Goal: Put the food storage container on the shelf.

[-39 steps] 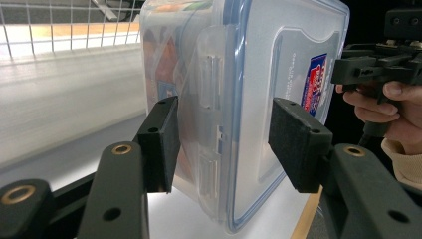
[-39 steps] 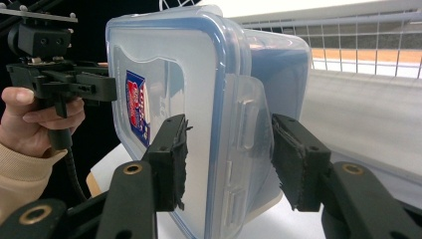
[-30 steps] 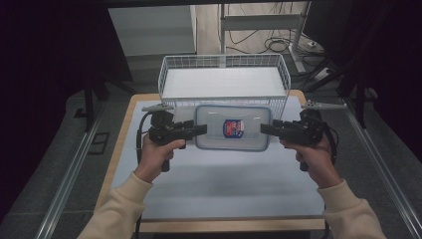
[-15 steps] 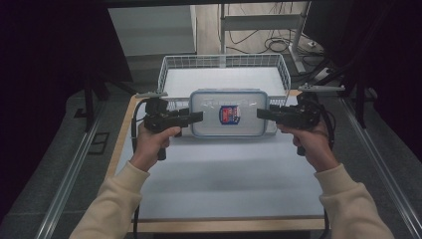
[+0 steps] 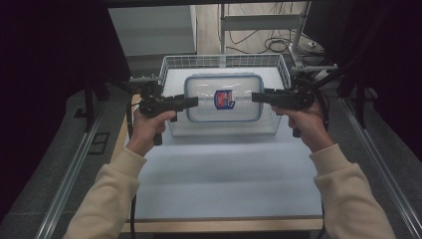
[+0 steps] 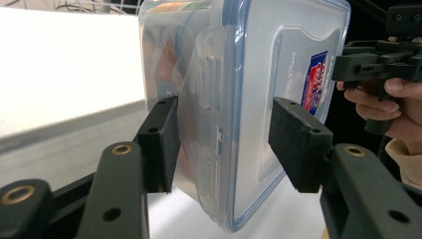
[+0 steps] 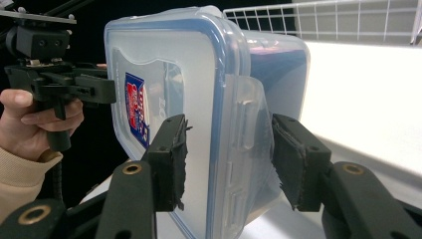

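Container (image 5: pixel 223 97) hanging over wire basket (image 5: pixel 225 63) | left claw (image 5: pixel 191 102) and right claw (image 5: pixel 256 96) each pinching one short end | long axis running claw to claw | basket floor lying directly beneath both claws

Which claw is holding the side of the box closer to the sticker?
The right claw. On the clear plastic box with the blue-rimmed lid, the red and blue sticker sits right of centre, farther from the left claw.
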### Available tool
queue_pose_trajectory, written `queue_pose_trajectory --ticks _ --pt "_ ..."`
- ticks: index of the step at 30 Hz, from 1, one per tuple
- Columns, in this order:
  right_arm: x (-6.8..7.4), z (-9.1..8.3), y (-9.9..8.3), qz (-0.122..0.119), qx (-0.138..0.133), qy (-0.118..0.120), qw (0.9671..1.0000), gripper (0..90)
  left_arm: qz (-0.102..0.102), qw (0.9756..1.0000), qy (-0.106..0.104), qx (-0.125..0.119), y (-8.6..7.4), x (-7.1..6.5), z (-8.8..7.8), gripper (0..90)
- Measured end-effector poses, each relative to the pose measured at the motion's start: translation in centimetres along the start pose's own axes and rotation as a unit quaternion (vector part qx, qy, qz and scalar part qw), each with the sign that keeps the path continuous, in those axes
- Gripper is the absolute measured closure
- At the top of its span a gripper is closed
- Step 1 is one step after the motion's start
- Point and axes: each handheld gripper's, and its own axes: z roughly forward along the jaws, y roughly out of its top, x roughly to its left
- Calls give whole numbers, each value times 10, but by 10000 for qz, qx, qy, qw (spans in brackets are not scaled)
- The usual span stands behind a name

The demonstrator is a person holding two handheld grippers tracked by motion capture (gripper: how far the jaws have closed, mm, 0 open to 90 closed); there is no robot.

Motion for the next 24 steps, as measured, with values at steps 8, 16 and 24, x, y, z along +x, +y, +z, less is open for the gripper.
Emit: queue_pose_trajectory --ticks 8,16,24 --pt "-15 12 20 76 29 130 9999 501 -24 9999 115 11 20 10 5 477" --pt "-37 28 41 263 93 189 9994 502 -195 9996 189 35 43 26 17 473" --pt "-56 37 51 415 233 159 9987 501 -360 9992 128 143 52 42 33 474"
